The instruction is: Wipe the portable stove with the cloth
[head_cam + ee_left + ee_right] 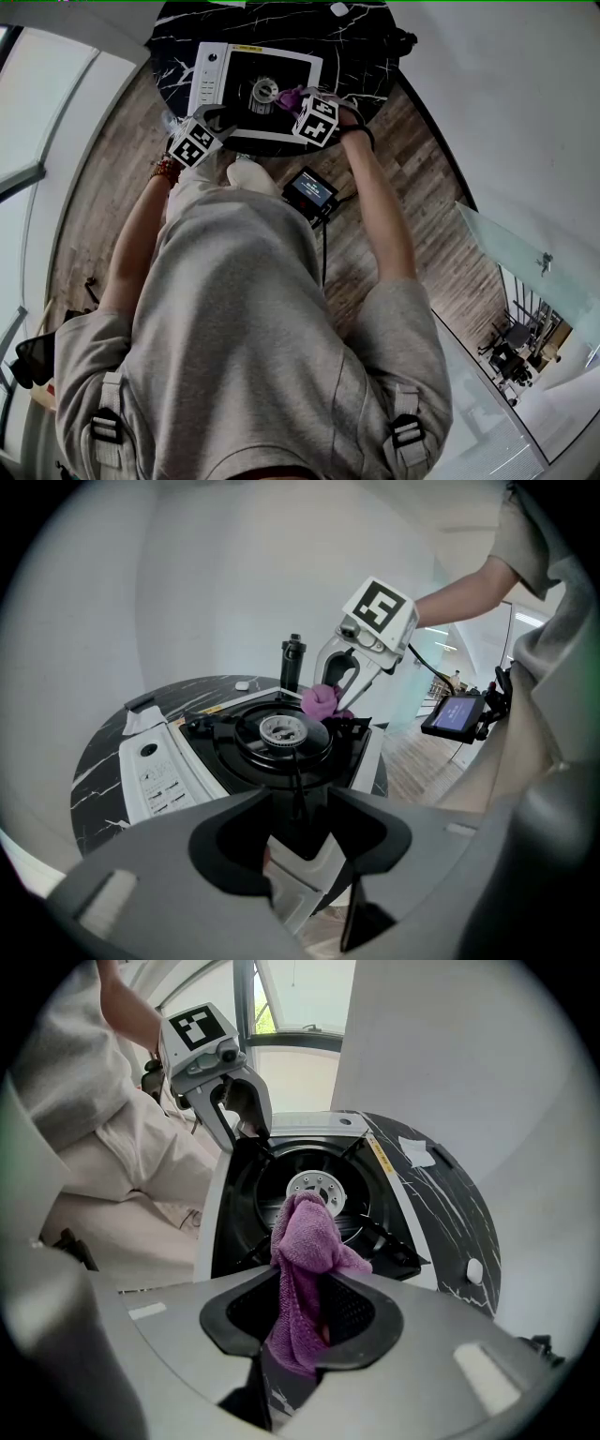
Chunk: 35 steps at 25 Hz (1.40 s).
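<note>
The portable stove (208,70) is white with a black top and a round burner (281,728); it sits on a round black marble table (366,56). My left gripper (298,808) straddles the stove's near white edge, jaws closed on it. In the right gripper view that left gripper (242,1115) clamps the stove's far rim. My right gripper (305,1307) points steeply down, shut on a purple cloth (305,1241). The cloth hangs from the jaws onto the black top beside the burner (317,1190). The head view shows both grippers, left (197,139) and right (316,120), at the stove's near side.
A black bottle (293,658), a small white piece (242,684) and a white paper scrap (141,719) lie on the table beyond the stove. A small device with a lit screen (311,190) hangs at the person's waist. Wooden floor surrounds the table.
</note>
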Each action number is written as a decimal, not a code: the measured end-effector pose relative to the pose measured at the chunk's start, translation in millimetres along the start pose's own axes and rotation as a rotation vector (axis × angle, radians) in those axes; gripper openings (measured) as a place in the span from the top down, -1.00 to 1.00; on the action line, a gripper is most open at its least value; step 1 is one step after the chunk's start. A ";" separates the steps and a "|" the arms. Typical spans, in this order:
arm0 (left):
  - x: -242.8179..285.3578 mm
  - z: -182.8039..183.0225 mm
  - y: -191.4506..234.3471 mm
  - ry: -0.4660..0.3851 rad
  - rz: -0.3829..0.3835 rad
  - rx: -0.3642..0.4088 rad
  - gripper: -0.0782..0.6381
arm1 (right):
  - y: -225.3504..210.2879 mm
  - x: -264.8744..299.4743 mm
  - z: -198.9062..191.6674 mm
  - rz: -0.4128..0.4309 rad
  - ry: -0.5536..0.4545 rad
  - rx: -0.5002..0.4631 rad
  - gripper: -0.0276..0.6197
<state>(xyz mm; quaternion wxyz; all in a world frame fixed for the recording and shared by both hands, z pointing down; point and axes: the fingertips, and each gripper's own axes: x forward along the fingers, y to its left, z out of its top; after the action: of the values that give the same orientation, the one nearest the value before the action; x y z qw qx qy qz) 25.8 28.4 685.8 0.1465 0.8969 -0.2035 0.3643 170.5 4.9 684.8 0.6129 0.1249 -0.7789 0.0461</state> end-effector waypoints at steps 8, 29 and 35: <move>-0.3 0.4 -1.0 0.009 0.007 0.008 0.28 | 6.9 -2.5 1.3 0.001 -0.013 0.013 0.53; 2.0 -3.4 2.3 0.005 0.016 0.020 0.30 | 15.6 -1.4 4.9 -0.003 -0.052 0.127 0.54; -2.1 0.5 2.1 0.006 0.028 0.028 0.33 | 14.3 -3.5 6.3 -0.089 -0.115 0.183 0.56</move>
<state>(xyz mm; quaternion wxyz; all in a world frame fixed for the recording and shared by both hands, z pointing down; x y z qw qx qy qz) 23.7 26.9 684.2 0.1294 0.8949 -0.2104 0.3718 161.8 17.8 681.0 0.5548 0.2169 -0.7990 0.0825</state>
